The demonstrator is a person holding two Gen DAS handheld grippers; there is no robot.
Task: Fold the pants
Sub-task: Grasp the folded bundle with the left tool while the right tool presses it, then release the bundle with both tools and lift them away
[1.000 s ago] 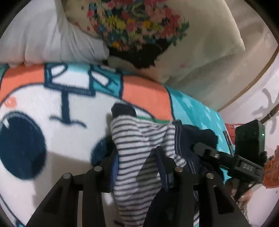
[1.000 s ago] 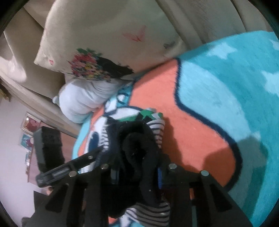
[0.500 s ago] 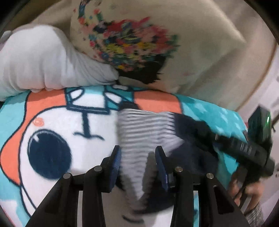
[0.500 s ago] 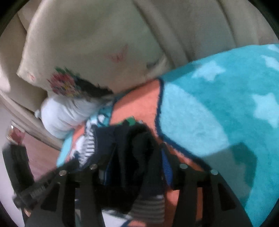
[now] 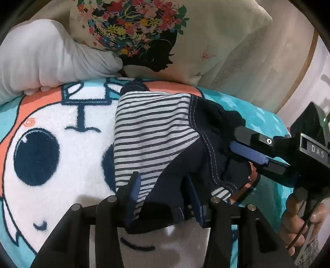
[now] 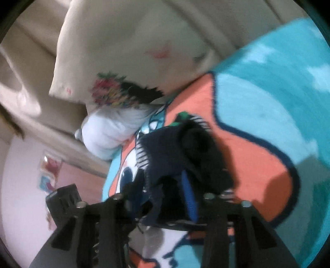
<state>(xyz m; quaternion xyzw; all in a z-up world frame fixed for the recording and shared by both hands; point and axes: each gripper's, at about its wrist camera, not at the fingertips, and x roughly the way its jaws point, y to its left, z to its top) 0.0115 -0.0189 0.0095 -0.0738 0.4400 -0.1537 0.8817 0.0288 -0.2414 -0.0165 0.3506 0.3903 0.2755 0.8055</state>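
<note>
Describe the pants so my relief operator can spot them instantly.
Find the cartoon blanket, teal and orange with a white face. The pants lie bunched on it, just below the floral pillow and the white pillow. They are the only striped thing: white with thin dark stripes, joined to navy fabric, with both grippers on them.

I'm working in a home bedroom, on a bed. Under my fingers [image 5: 135, 185] lies a fleecy cartoon blanket [image 5: 61, 185] in teal, orange and white. Beyond the fingers a floral pillow [image 5: 185, 41] and a white pillow [image 5: 41, 61] lean on a padded beige headboard [image 6: 206, 18]. Left of them, pictures [image 6: 49, 175] hang on a pink wall [image 6: 20, 185].
</note>
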